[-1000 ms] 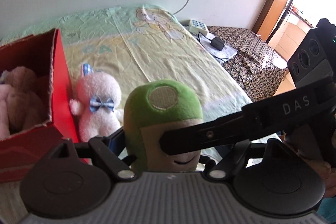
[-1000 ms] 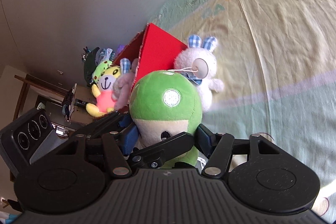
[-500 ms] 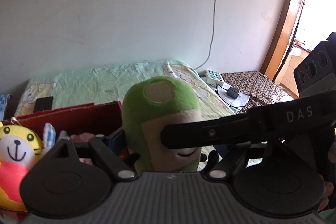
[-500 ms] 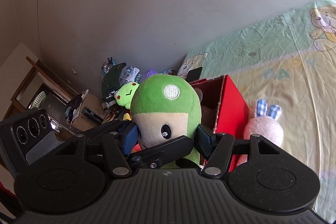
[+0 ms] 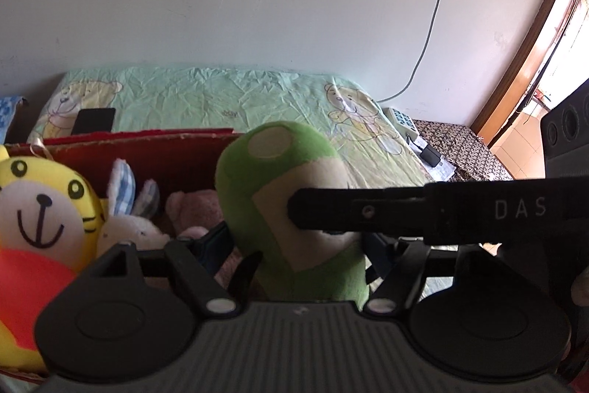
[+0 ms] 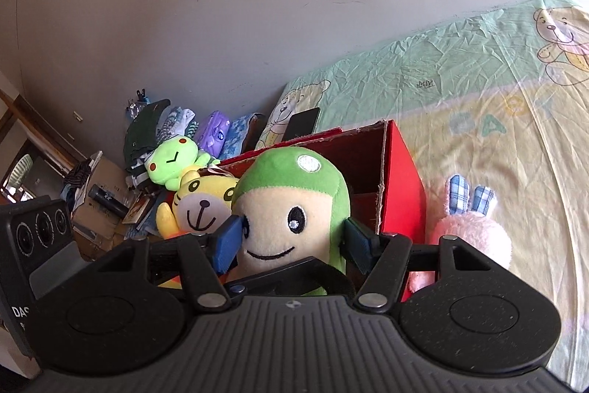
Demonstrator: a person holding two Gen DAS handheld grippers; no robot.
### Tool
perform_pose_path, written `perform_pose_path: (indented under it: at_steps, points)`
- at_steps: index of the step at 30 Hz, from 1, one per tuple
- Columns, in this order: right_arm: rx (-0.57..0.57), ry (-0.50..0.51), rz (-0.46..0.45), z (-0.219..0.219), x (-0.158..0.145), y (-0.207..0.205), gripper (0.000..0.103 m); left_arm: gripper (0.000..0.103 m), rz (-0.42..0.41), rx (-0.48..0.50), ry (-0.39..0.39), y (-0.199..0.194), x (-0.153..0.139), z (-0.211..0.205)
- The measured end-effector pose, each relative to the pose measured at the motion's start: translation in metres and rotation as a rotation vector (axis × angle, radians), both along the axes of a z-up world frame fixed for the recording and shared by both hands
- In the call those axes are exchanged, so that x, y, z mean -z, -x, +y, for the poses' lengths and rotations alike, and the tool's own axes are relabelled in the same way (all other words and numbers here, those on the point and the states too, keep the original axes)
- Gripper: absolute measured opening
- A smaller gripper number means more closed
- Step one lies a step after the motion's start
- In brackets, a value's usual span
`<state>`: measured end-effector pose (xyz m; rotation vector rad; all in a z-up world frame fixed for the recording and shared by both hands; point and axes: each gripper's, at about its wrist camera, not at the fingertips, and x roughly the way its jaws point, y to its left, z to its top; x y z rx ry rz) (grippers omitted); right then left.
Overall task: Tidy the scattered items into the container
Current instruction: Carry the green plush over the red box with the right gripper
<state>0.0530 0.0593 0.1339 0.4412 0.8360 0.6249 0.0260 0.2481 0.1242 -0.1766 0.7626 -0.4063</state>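
A green mushroom plush (image 5: 279,186) (image 6: 291,209) with a cream face hangs over the open red cardboard box (image 5: 147,137) (image 6: 401,179). My left gripper (image 5: 294,245) has it between its blue pads and its jaws are closing on the body. My right gripper (image 6: 291,242) is shut on the plush's head, and one of its black fingers (image 5: 405,212) crosses the left wrist view. Inside the box lie a yellow tiger plush (image 5: 40,209) (image 6: 202,205), a white rabbit (image 5: 125,227) and a pink plush (image 5: 195,209). A pink rabbit (image 6: 471,238) lies on the bed beside the box's right wall.
The box stands on a bed with a pastel bear sheet (image 5: 239,98). A dark phone (image 5: 94,120) lies behind the box. A green frog plush (image 6: 173,161) and piled clutter sit left of the bed. A power strip (image 5: 399,118) rests on a patterned side table.
Both grippers carried the green plush up and to the left, from beside the box to above its opening. The plush now leans in the left wrist view. The pink rabbit stayed on the bed.
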Motion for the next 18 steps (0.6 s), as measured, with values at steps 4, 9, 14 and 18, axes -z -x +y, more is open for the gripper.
perform_pose_path:
  at_steps: [4, 9, 14, 18]
  points:
    - [0.073, 0.037, -0.05, 0.0, -0.005, 0.007, 0.065, 0.074, 0.009, 0.025, -0.013, -0.002, 0.005, 0.006]
    - [0.068, 0.033, -0.072, 0.002, -0.011, 0.009, 0.047, 0.074, 0.026, 0.047, -0.025, -0.008, 0.012, 0.008]
    - [0.058, 0.082, -0.066, 0.014, -0.008, 0.006, 0.031, 0.075, 0.034, 0.057, -0.09, -0.014, 0.016, -0.001]
    - [0.055, 0.132, -0.043, 0.025, 0.0, 0.002, 0.031, 0.079, 0.033, 0.058, -0.104, -0.012, 0.018, 0.004]
